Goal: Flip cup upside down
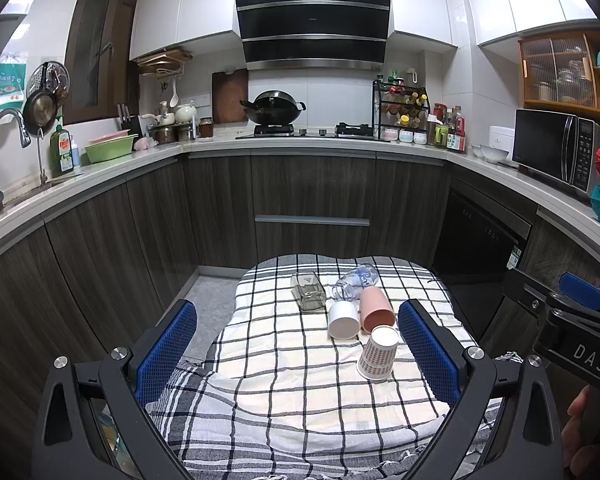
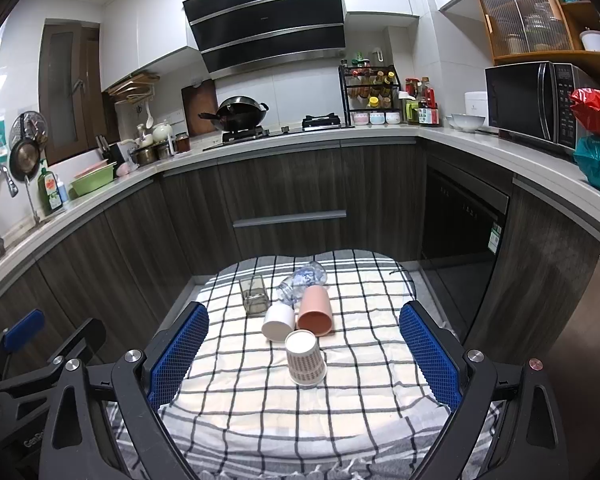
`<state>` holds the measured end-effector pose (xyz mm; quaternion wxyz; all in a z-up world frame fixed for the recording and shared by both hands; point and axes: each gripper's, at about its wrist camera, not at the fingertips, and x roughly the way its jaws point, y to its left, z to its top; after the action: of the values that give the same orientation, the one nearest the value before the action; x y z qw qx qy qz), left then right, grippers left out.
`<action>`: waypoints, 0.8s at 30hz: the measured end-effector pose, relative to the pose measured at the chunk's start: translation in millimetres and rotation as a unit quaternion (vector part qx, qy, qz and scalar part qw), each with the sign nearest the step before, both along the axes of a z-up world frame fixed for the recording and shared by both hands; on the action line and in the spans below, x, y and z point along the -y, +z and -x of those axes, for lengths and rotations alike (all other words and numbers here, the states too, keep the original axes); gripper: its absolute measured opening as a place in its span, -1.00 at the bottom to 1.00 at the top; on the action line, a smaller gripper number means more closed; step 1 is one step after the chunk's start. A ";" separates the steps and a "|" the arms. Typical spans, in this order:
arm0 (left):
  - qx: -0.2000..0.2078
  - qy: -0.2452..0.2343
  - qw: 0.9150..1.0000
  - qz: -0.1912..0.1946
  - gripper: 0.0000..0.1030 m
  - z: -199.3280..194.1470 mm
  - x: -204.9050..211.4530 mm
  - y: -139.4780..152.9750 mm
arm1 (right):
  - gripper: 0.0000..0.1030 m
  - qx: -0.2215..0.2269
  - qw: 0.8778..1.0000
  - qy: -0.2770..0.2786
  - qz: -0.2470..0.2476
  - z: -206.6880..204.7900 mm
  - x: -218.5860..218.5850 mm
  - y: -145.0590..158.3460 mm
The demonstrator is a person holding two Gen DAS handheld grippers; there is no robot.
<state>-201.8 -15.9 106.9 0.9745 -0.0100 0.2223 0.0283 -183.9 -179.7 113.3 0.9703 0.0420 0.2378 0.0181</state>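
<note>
A checked paper cup [image 1: 378, 354] [image 2: 305, 358] stands upside down on the plaid cloth [image 1: 280, 380] [image 2: 260, 392]. Behind it a white cup [image 1: 343, 320] [image 2: 278, 322] and a pink cup [image 1: 376, 308] [image 2: 315, 311] also stand mouth down. A square clear glass [image 1: 308, 291] [image 2: 253, 295] stands behind them, and a clear plastic bottle [image 1: 355, 280] [image 2: 302, 280] lies on its side. My left gripper [image 1: 298, 344] is open and empty, well short of the cups. My right gripper [image 2: 304, 350] is open and empty, its fingers wide either side of the paper cup but nearer the camera.
The cloth covers a small table in front of dark kitchen cabinets [image 1: 312, 200] [image 2: 288, 192]. The right gripper's body [image 1: 572, 328] shows at the right of the left wrist view; the left gripper's body [image 2: 28, 360] at the left of the right wrist view. Floor [image 1: 212, 304] lies left of the table.
</note>
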 end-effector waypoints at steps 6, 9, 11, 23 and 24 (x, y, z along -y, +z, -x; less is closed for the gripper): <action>-0.001 0.002 1.000 0.000 0.99 1.2 -0.1 -2.1 | 0.87 0.000 1.000 0.000 0.000 0.1 -0.4 -0.7; -0.004 0.003 1.000 0.003 0.99 2.0 -0.4 -3.5 | 0.87 0.000 1.000 0.000 -0.001 -0.2 -0.1 -0.1; -0.006 0.003 1.000 0.004 0.99 2.1 -0.5 -4.7 | 0.87 -0.002 1.000 0.000 -0.001 -0.3 -1.0 -1.7; -0.006 0.007 1.000 0.004 0.99 1.2 -2.1 -3.6 | 0.87 -0.005 1.000 0.001 -0.002 2.6 -6.9 -9.1; -0.006 0.008 1.000 0.004 0.99 0.9 -2.2 -4.3 | 0.87 -0.005 1.000 0.001 -0.002 2.4 -6.6 -8.9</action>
<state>-202.7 -13.7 102.6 0.9729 -0.0157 0.2280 0.0350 -186.3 -173.2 104.4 0.9689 0.0437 0.2428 0.0194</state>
